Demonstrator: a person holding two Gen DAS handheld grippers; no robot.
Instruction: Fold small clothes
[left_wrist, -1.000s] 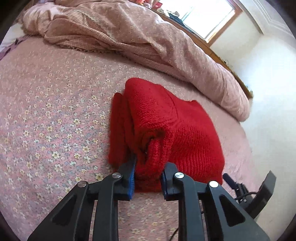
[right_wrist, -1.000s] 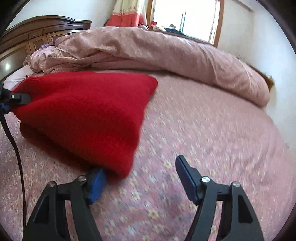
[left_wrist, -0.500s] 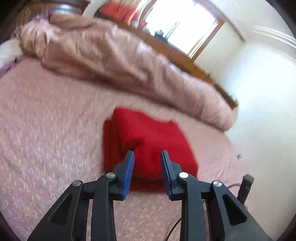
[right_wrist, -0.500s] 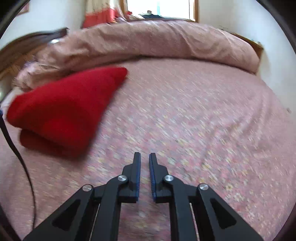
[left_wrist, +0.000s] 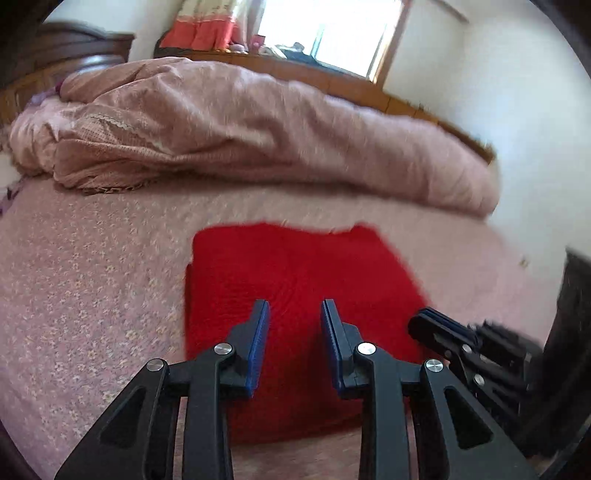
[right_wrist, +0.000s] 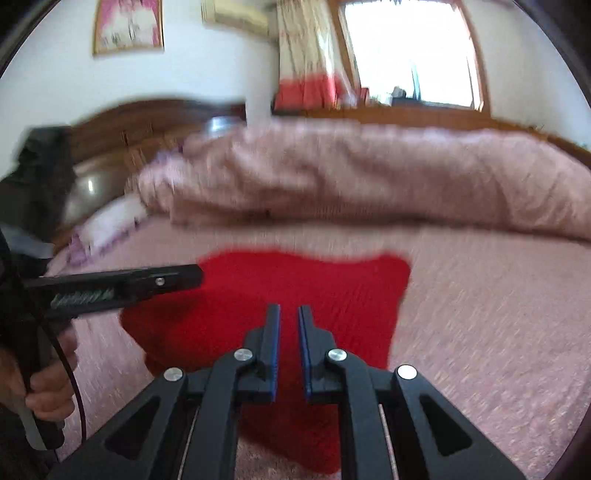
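Note:
A red knitted sweater (left_wrist: 295, 266) lies folded in a flat rectangle on the pink floral bed sheet (left_wrist: 92, 277). My left gripper (left_wrist: 294, 304) hovers above its near half, open by a small gap with nothing between the blue pads. In the right wrist view the same sweater (right_wrist: 295, 280) lies under my right gripper (right_wrist: 289, 308), which is shut and empty, raised clear of the cloth. The left gripper (right_wrist: 184, 277) reaches in from the left over the sweater's corner, held by a person's hand (right_wrist: 48, 387). The right gripper's tip (left_wrist: 424, 321) shows beside the sweater's right edge.
A bunched pink duvet (left_wrist: 258, 129) runs across the far side of the bed. A dark wooden headboard (right_wrist: 129, 129) and a pillow (right_wrist: 110, 218) are at the left. The bed's edge drops away at the right (left_wrist: 517, 258) by a white wall.
The left gripper let go of the sweater's rolled edge and drew back and up. The right jaws went from wide open to shut and also pulled back. The sweater now lies flat.

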